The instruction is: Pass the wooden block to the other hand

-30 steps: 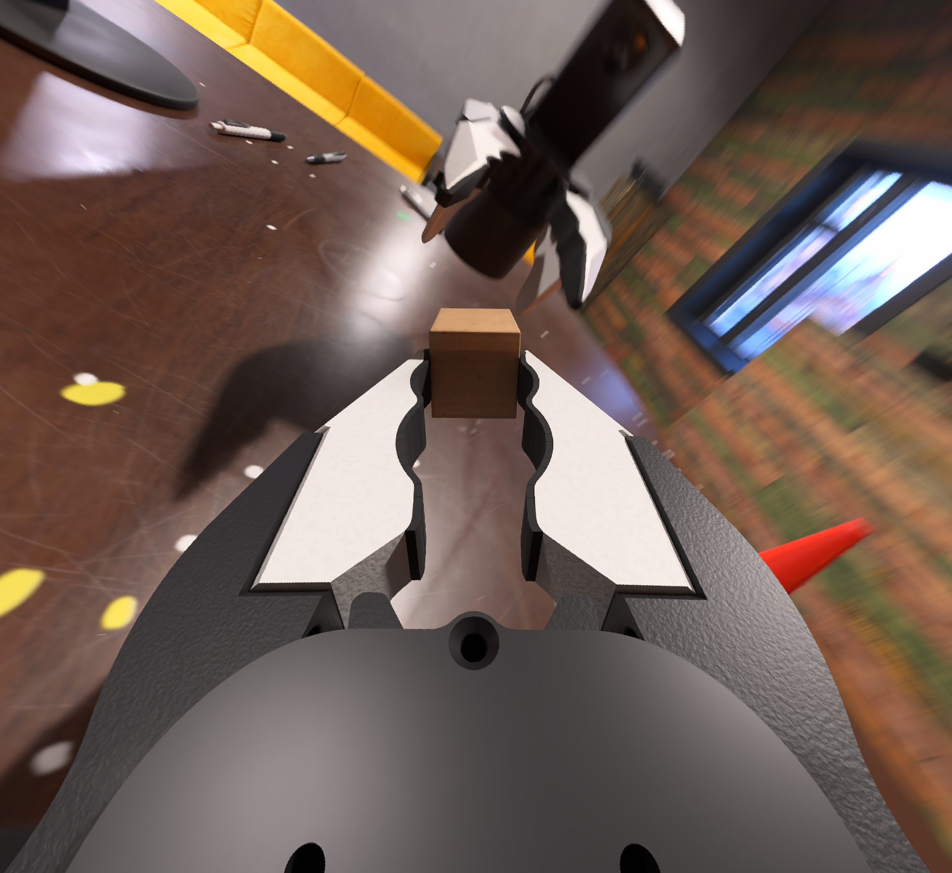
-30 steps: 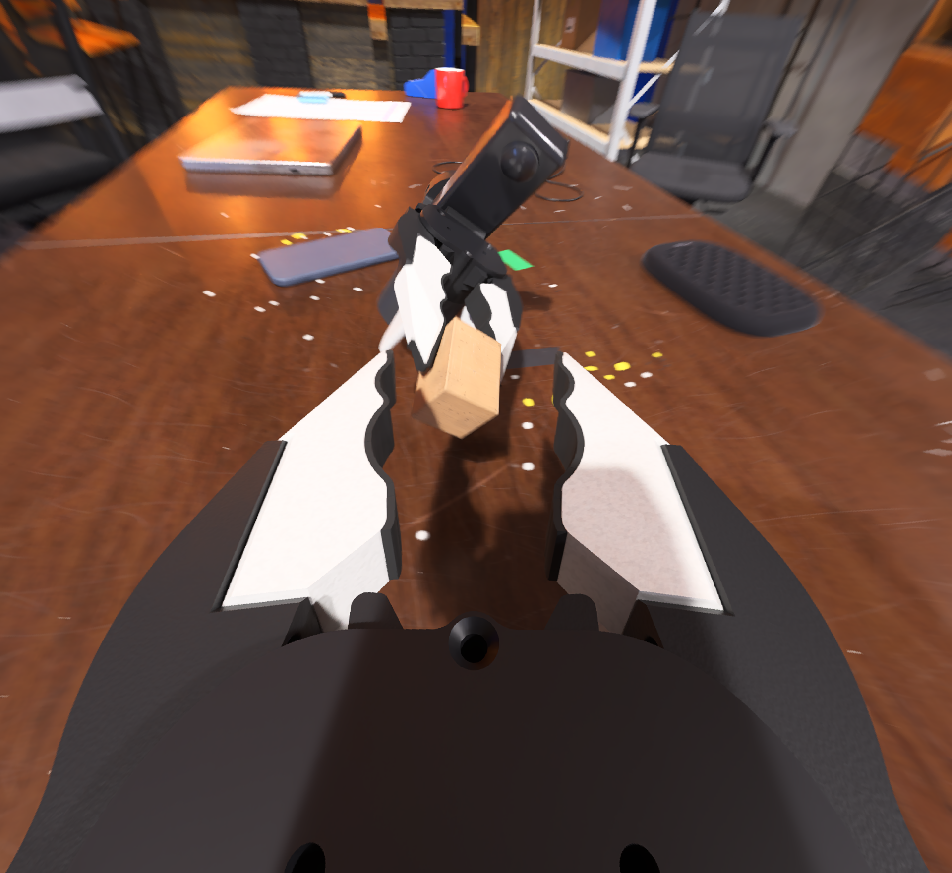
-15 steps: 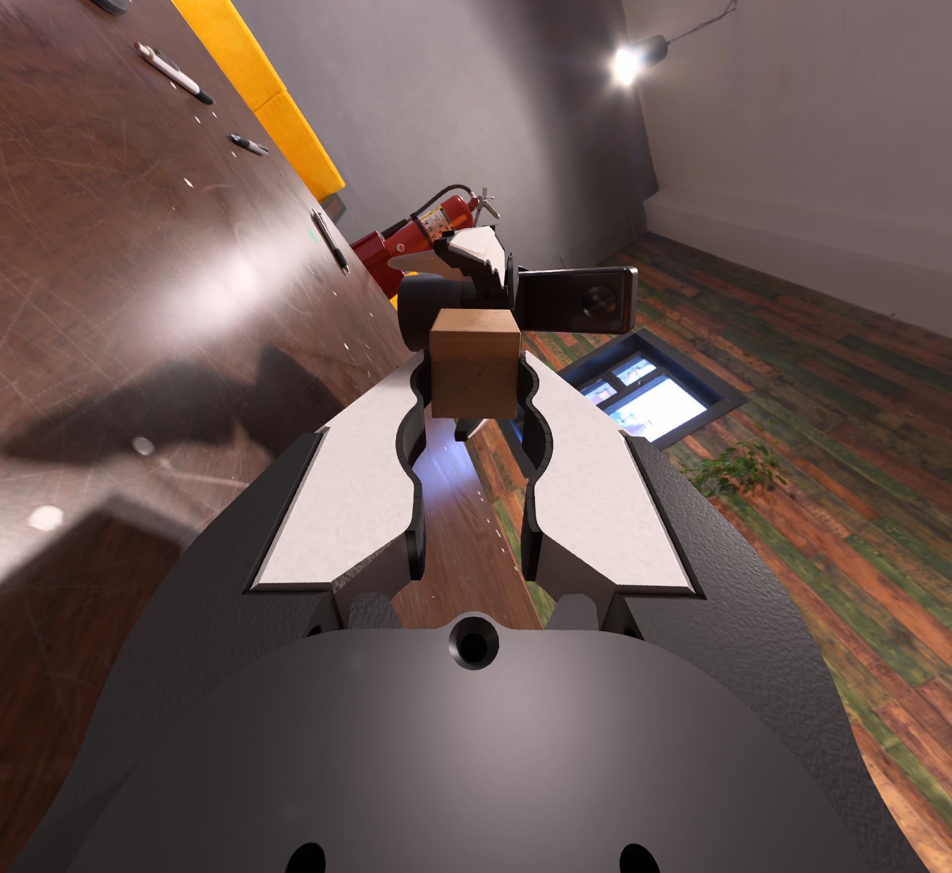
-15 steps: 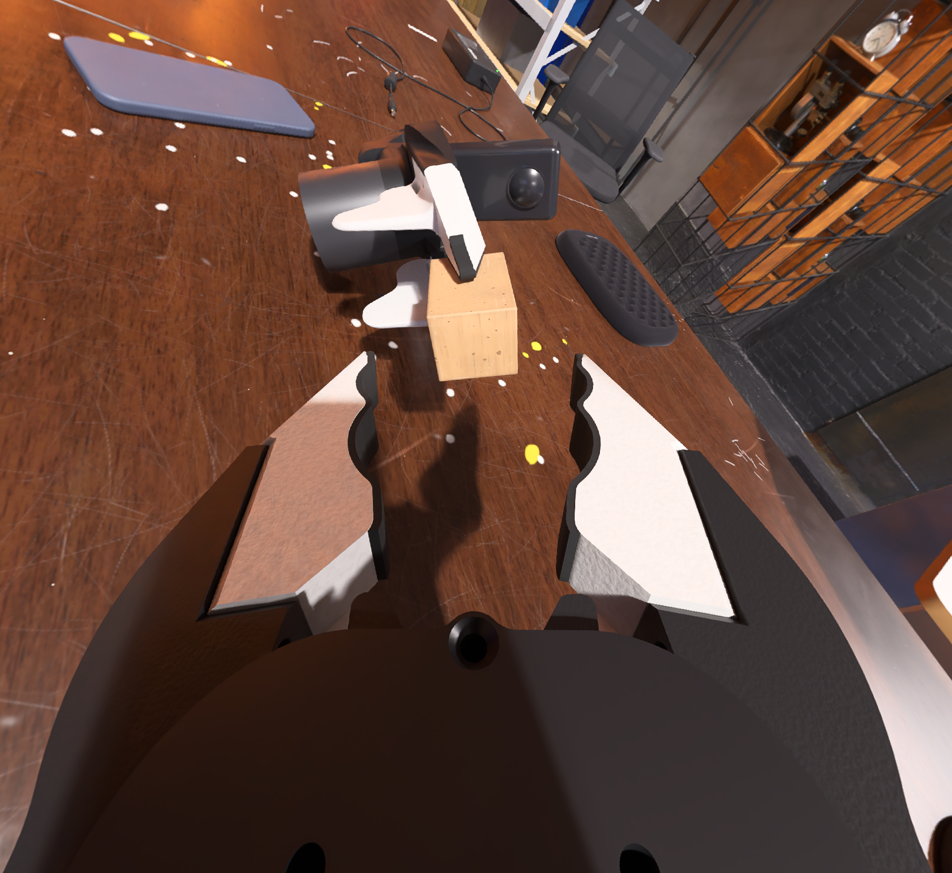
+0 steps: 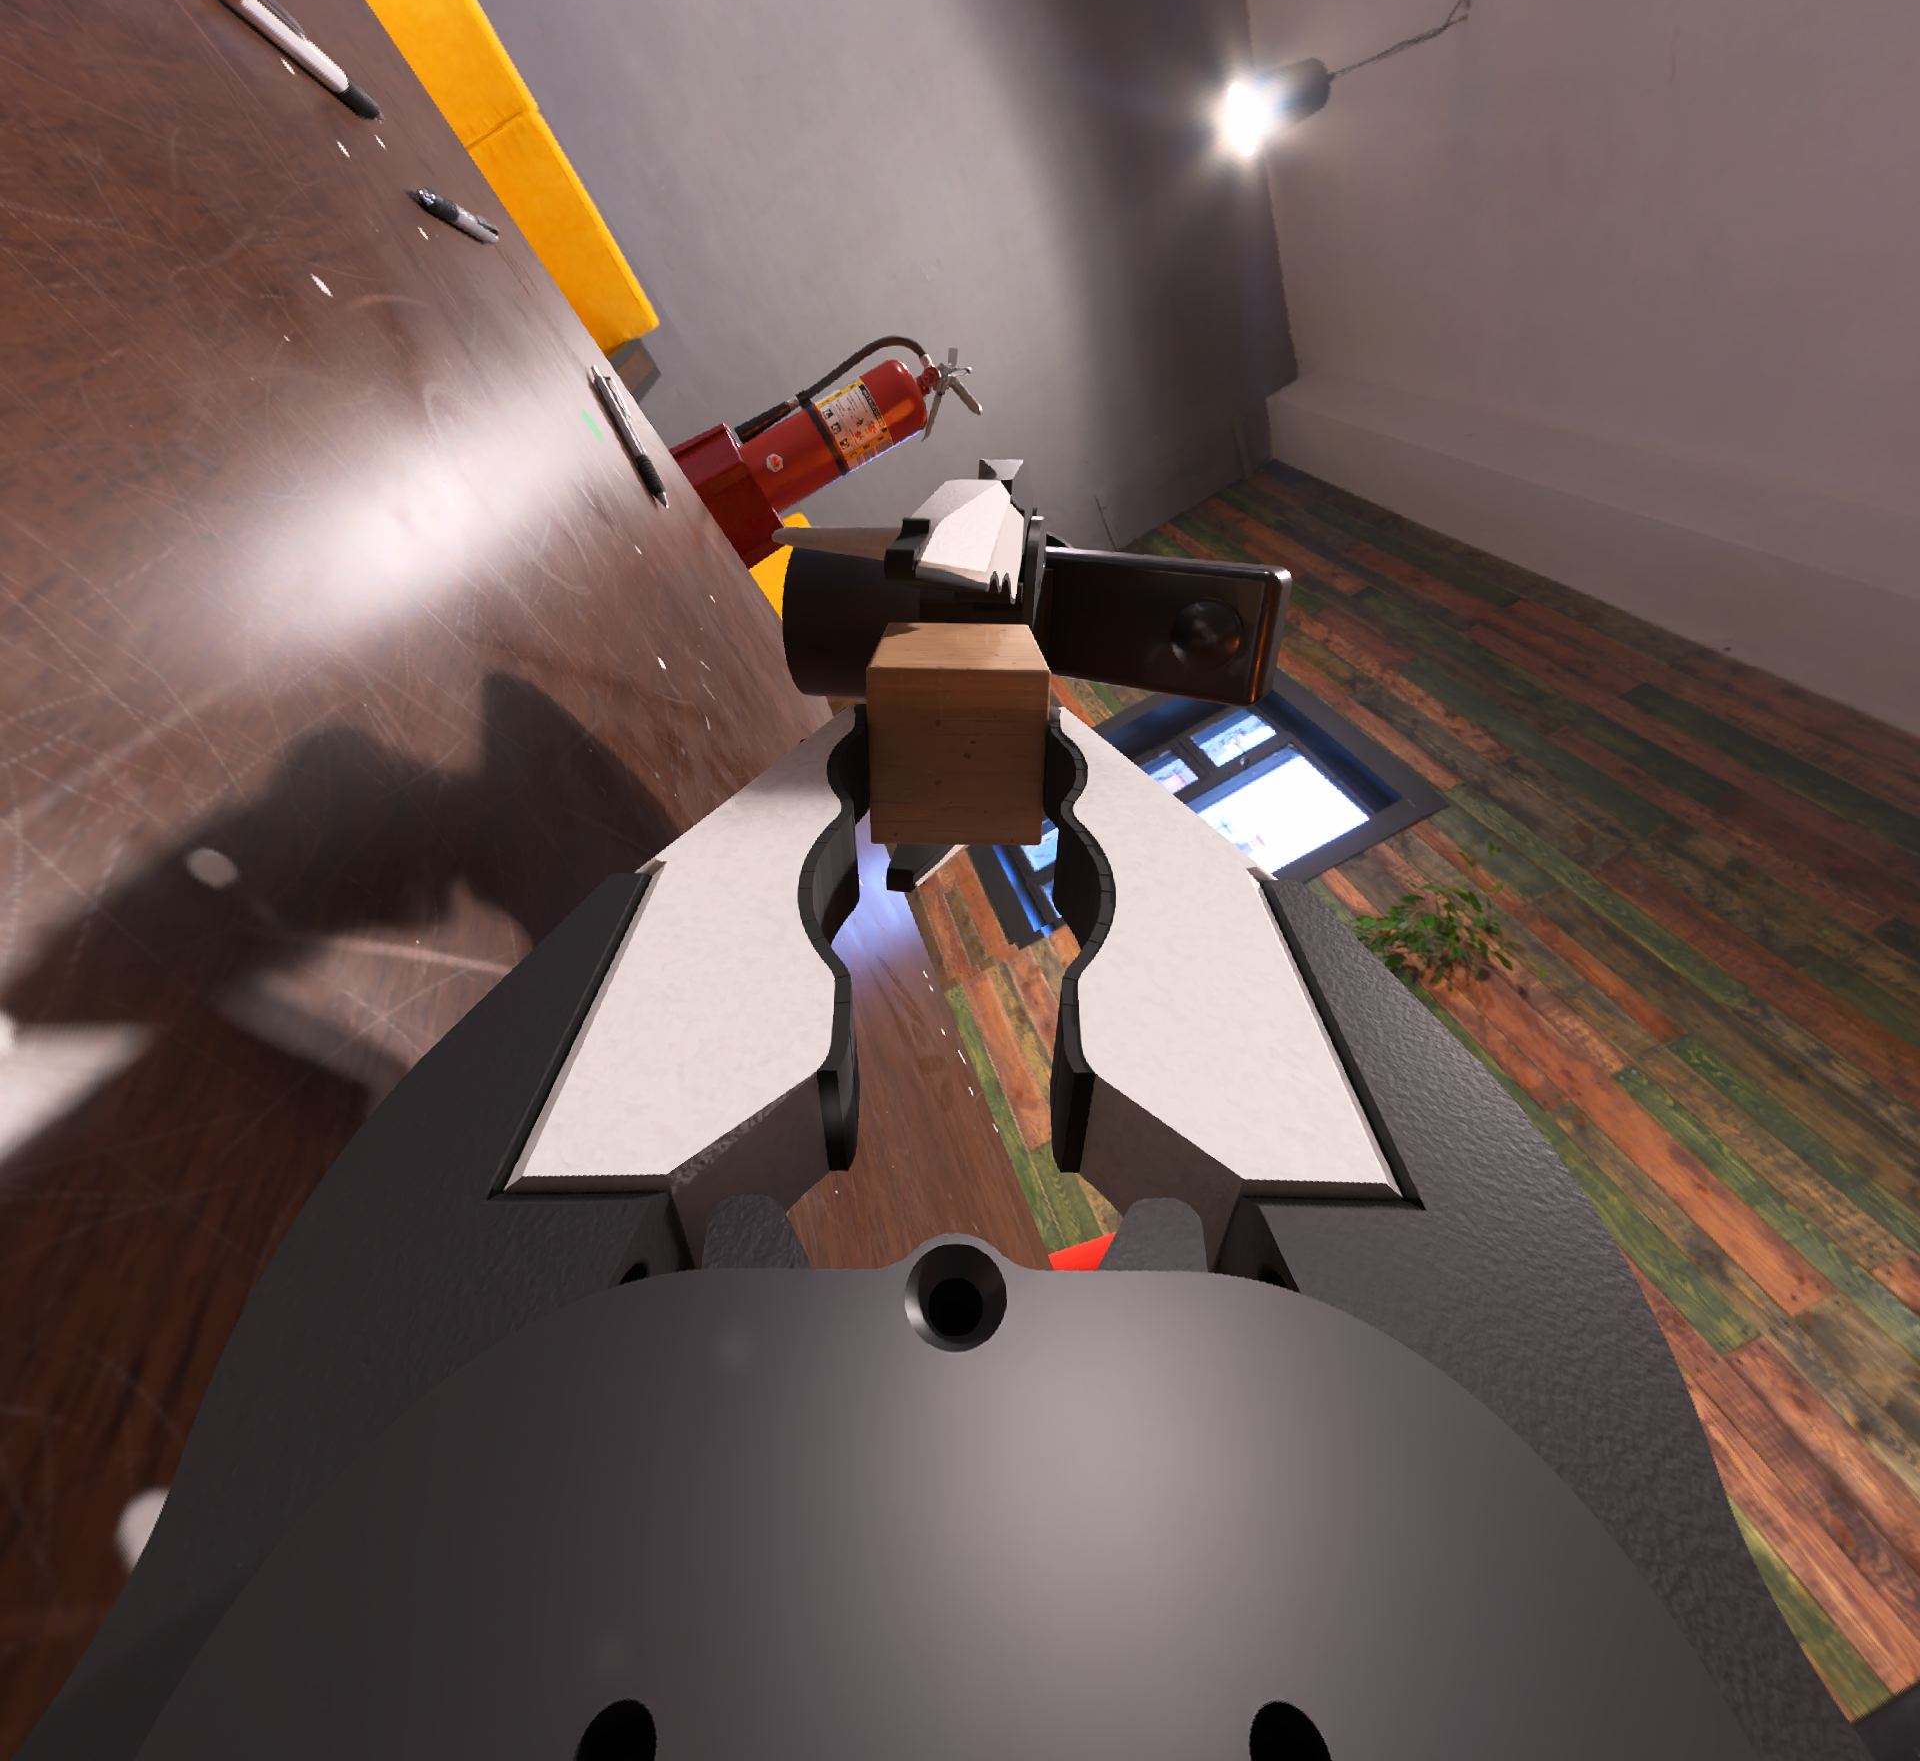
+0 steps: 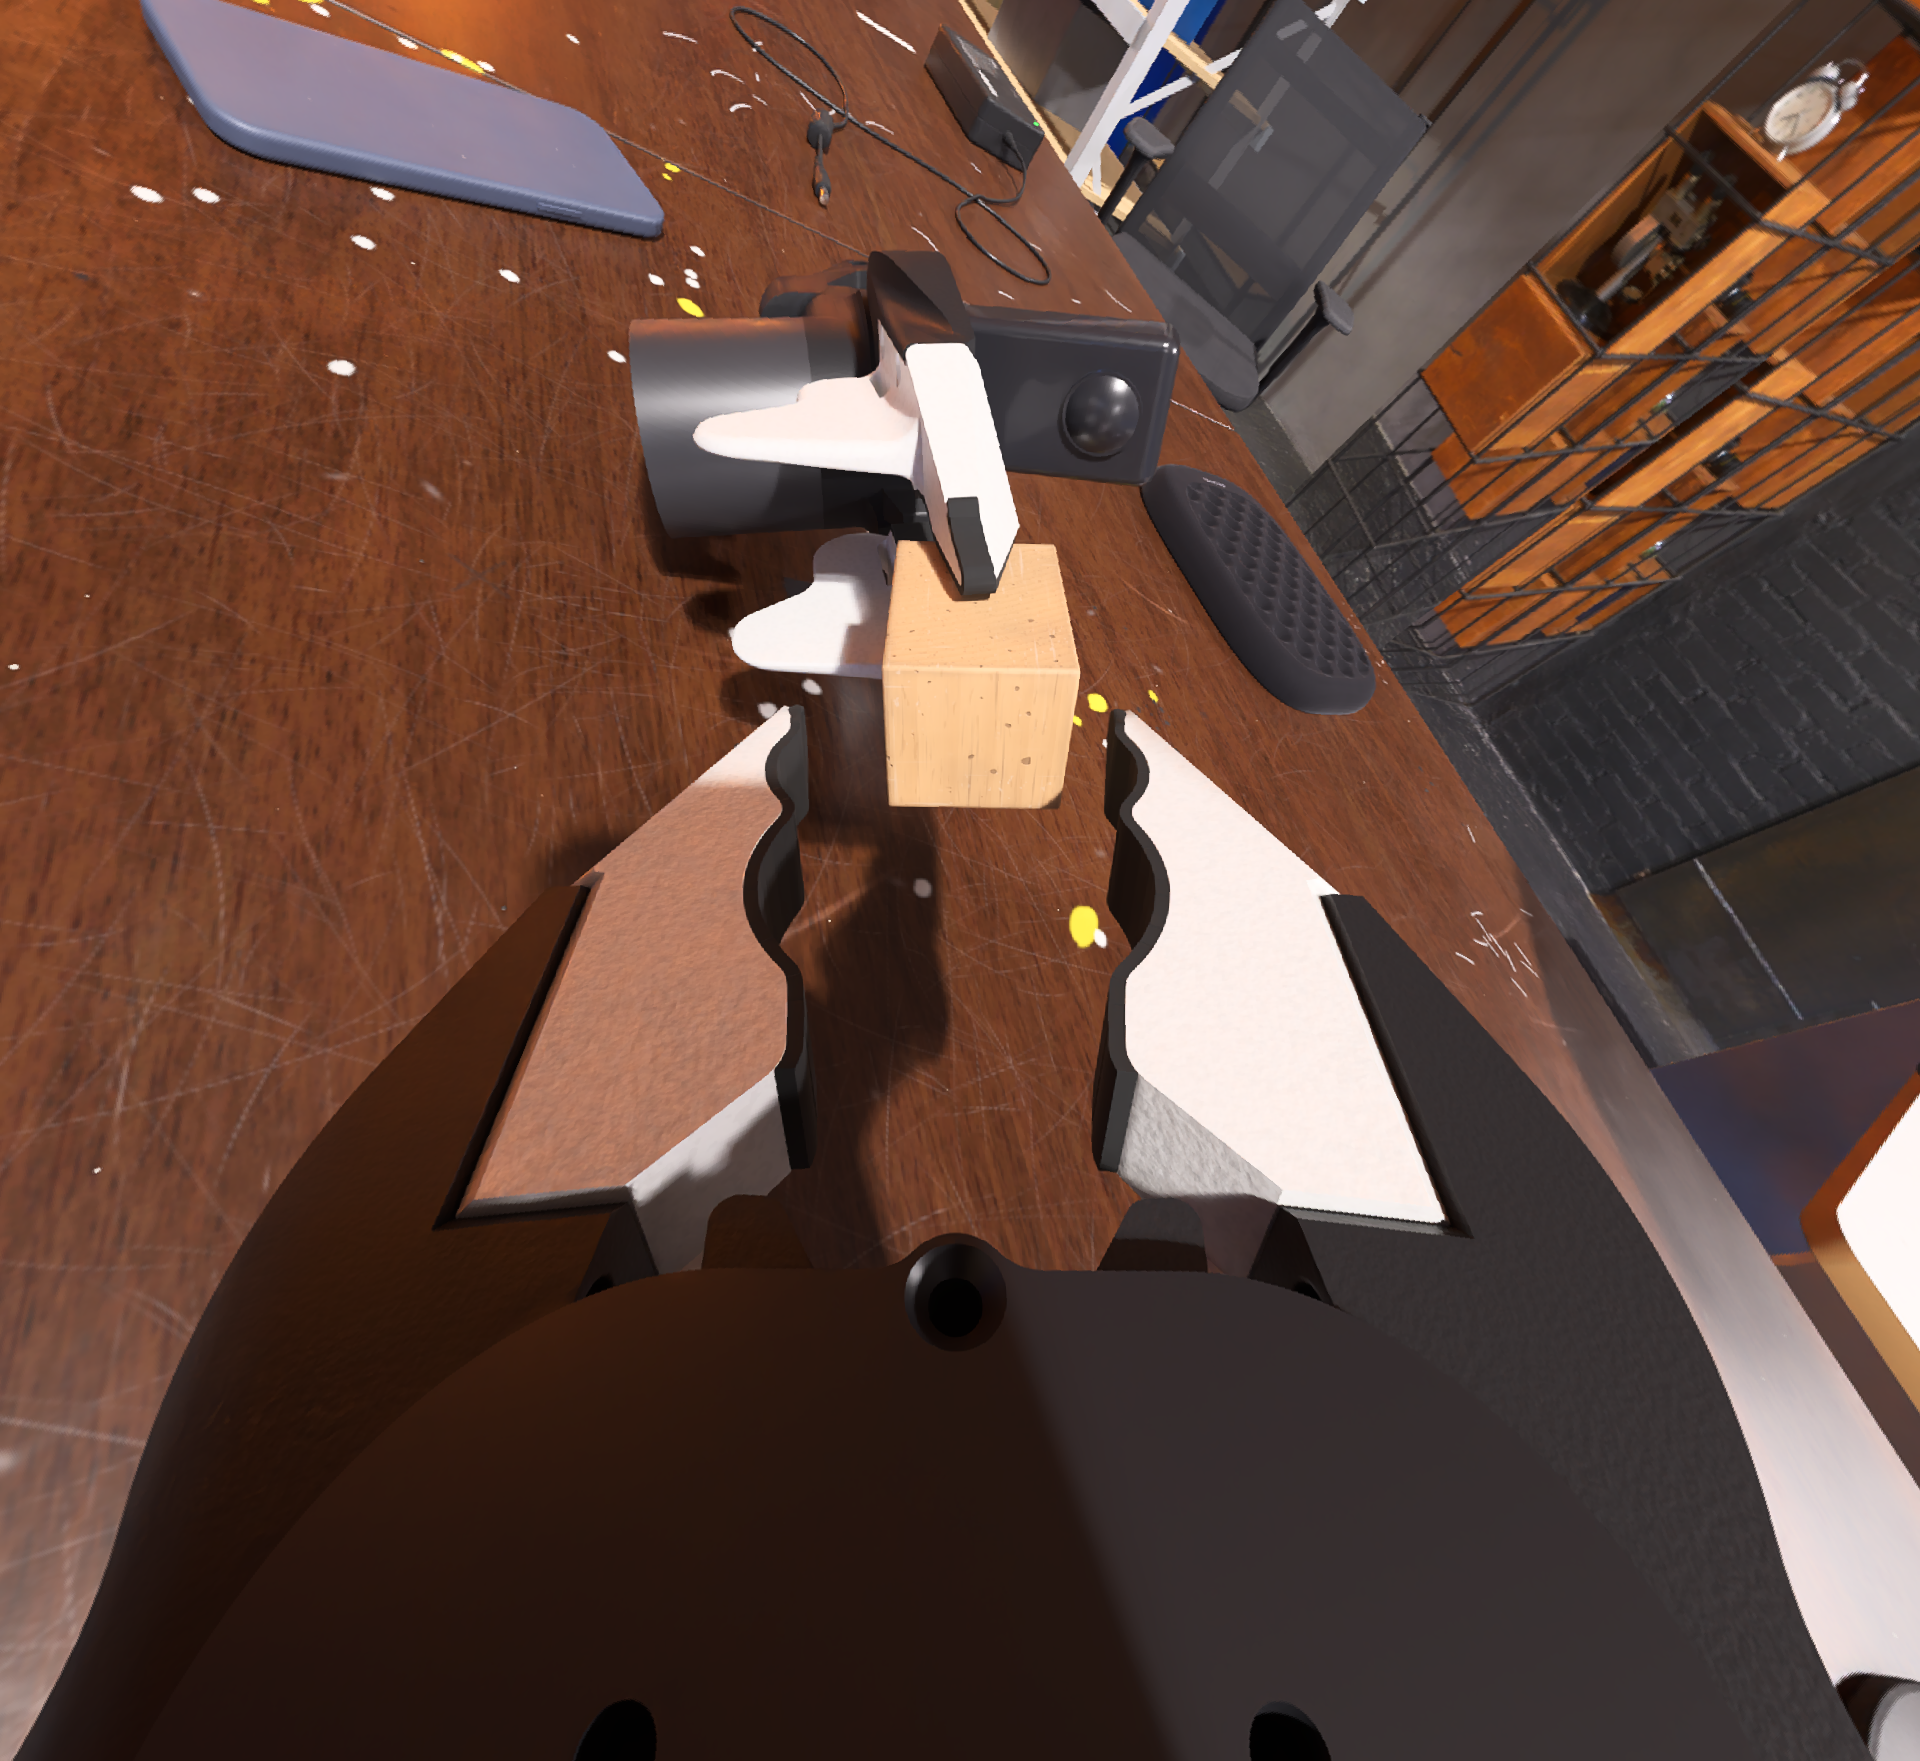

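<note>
The wooden block (image 5: 956, 743) is a light brown cube held in the air above the brown table. My left gripper (image 5: 958, 755) is shut on it at the fingertips. In the right wrist view the block (image 6: 977, 683) hangs just beyond my right gripper (image 6: 954, 732), whose jaws stand wide open with the block in front of the gap and untouched. The left gripper (image 6: 894, 464) shows there from the side, one finger (image 6: 961, 464) over the block. The right gripper's body shows behind the block in the left wrist view (image 5: 1029, 610).
On the table (image 6: 312, 568) lie a blue-grey tablet (image 6: 395, 116), a black cable with adapter (image 6: 977, 96) and a dark textured pad (image 6: 1262, 599). Pens (image 5: 286, 38) lie on the table in the left wrist view. A red fire extinguisher (image 5: 831, 444) stands past the edge.
Both grippers have rolled and closed in on each other. The block, still held by the left gripper, now sits nearer the open right fingertips than half a second ago.
</note>
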You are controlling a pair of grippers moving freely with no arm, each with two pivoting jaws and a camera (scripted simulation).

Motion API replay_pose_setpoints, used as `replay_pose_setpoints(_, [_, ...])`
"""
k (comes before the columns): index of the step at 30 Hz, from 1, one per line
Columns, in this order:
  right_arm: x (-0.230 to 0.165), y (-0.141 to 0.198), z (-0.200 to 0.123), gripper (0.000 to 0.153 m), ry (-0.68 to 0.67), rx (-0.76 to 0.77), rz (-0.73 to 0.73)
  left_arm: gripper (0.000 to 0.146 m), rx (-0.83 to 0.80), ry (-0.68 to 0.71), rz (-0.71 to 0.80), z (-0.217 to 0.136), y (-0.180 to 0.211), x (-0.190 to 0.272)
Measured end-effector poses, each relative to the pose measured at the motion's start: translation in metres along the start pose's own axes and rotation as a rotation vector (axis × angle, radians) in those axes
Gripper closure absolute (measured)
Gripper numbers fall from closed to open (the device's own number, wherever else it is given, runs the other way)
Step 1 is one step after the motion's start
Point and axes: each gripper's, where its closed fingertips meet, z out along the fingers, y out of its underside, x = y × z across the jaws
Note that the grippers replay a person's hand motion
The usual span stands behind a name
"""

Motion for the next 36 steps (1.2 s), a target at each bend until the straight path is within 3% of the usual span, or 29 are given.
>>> replay_pose_setpoints(8, [0.001, 0.000, -0.001, 0.118, 0.010, 0.001, -0.005, 0.113, -0.013, -0.003, -0.008, 0.001, 0.003, -0.001])
replay_pose_setpoints(28, [-0.001, 0.004, -0.002, 0.118, -0.038, -0.013, 0.073, 0.113, -0.033, -0.014, -0.031, 0.002, 0.005, -0.004])
replay_pose_setpoints(30, [0.000, 0.004, -0.002, 0.118, -0.041, -0.008, 0.101, 0.113, -0.030, -0.037, 0.016, 0.003, 0.003, -0.004])
replay_pose_setpoints(32, [0.003, 0.005, -0.003, 0.118, -0.043, -0.006, 0.125, 0.097, -0.026, -0.084, 0.098, 0.002, 0.001, -0.005])
replay_pose_setpoints(34, [0.006, 0.007, -0.005, 0.118, -0.043, -0.006, 0.159, 0.083, -0.030, -0.165, 0.249, -0.002, -0.003, -0.007])
replay_pose_setpoints(36, [0.008, 0.008, -0.007, 0.118, -0.058, 0.000, 0.215, 0.080, -0.036, -0.262, 0.450, -0.008, -0.009, -0.008])
